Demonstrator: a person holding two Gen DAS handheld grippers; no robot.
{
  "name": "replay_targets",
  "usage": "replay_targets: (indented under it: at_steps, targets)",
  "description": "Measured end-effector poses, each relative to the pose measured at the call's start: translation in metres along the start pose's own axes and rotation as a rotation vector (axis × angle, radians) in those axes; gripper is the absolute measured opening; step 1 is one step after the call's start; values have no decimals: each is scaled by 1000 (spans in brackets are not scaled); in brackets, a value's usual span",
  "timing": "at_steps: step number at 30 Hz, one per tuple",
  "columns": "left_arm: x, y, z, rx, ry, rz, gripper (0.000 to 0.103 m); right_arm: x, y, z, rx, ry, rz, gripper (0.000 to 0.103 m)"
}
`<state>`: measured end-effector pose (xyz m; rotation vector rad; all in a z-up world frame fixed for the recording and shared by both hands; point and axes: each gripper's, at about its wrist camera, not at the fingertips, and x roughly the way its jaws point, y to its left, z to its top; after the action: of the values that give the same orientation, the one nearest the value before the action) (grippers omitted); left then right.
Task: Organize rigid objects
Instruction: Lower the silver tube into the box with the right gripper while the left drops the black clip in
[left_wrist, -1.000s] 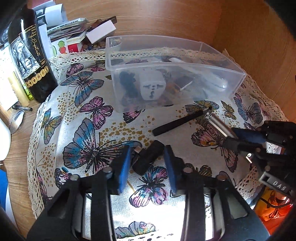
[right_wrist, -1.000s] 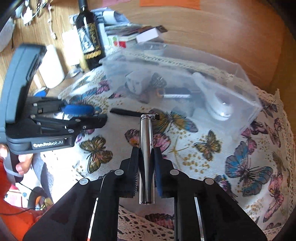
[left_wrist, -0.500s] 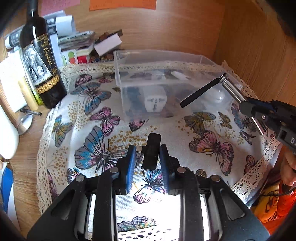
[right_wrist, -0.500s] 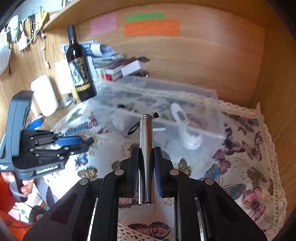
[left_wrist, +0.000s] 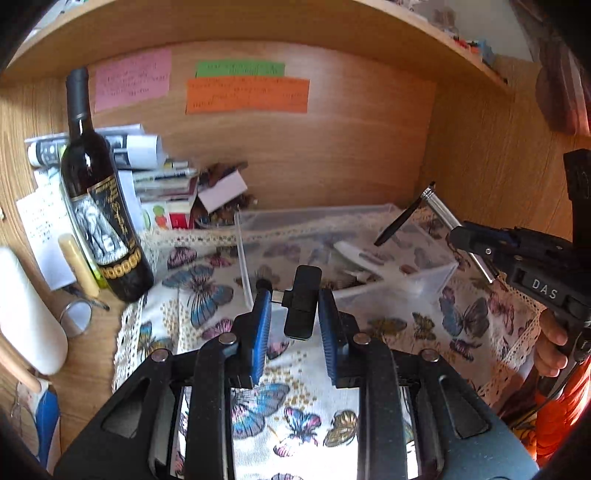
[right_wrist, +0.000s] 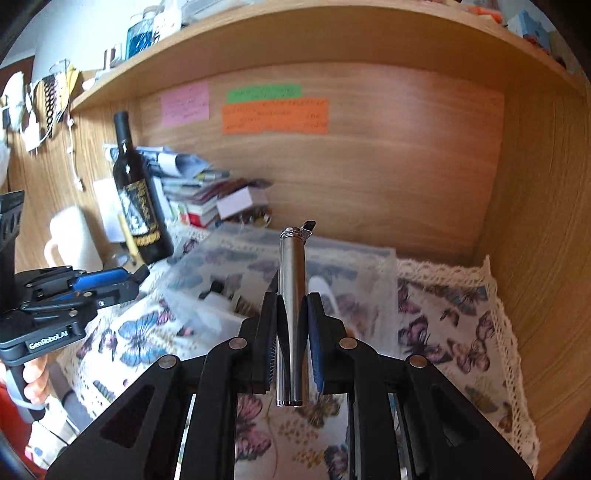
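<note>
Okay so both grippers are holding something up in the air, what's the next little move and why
Probably carry the right gripper forward and lower the silver flashlight into the clear plastic bin. The flashlight is clamped and lifted, the open bin sits just ahead holding other items, and the left gripper holds the black adapter off to the side.

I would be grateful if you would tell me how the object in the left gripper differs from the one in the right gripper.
The left gripper holds a small black adapter, matte and blocky; the right gripper holds a silver metal flashlight, shiny, cylindrical and longer, with a black wrist strap that the adapter lacks. Both are held in the air near the clear plastic bin.
</note>
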<state>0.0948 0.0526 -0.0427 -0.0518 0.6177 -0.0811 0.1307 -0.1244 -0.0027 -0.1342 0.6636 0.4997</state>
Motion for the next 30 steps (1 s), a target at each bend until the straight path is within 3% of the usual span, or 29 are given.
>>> replay_targets:
  at_steps: [5,11,22,30]
  targets:
    - [9,0,15,2,-22,8,26,8,-6,14,-6,-27,-11,14]
    - [36,5,26,-9,6,8,26,34,-9,23,-22,-13,-8,14]
    - [95,2,28,5,123,1,26,96,2,18,-57,109,36,14]
    - [117,-5,24,32,166,-4,26,127,0,7,-39,208,44,14]
